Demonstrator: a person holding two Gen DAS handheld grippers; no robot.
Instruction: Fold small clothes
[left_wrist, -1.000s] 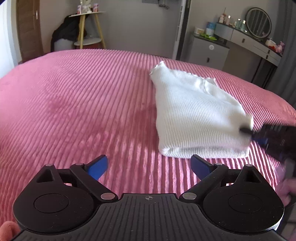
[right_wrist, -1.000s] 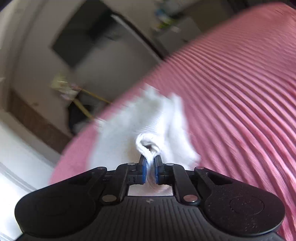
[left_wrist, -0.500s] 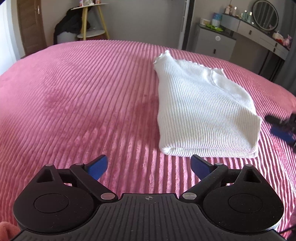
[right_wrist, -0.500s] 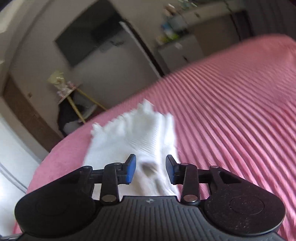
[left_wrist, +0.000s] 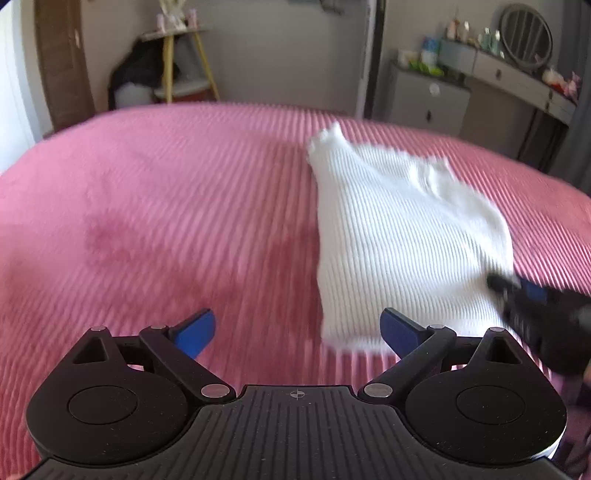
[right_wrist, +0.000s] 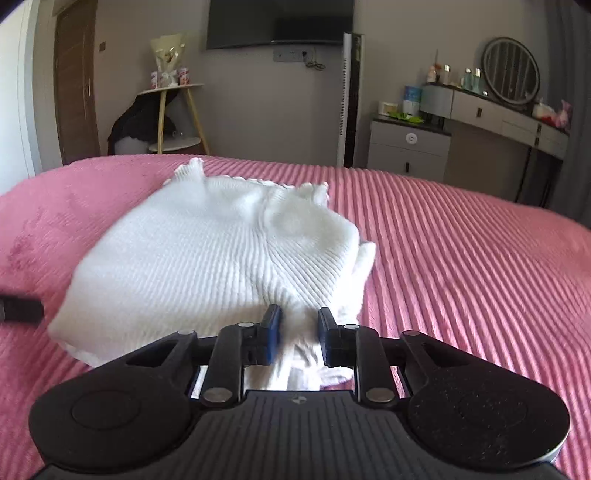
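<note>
White ribbed knitwear, a small sweater (right_wrist: 207, 254), is seen folded into a block on the pink corduroy bedspread (right_wrist: 461, 266). The right gripper (right_wrist: 295, 332) is held low at the sweater's near edge, its fingers closing with loose fabric between them but not yet pinched. The left gripper (left_wrist: 295, 328) is kept wide open and empty over bare bedspread beside the sweater's near corner. If only the top layer is caught, the fold could be dragged apart.

Right tongs (right_wrist: 296, 334) off sweater (right_wrist: 207, 258)
</note>
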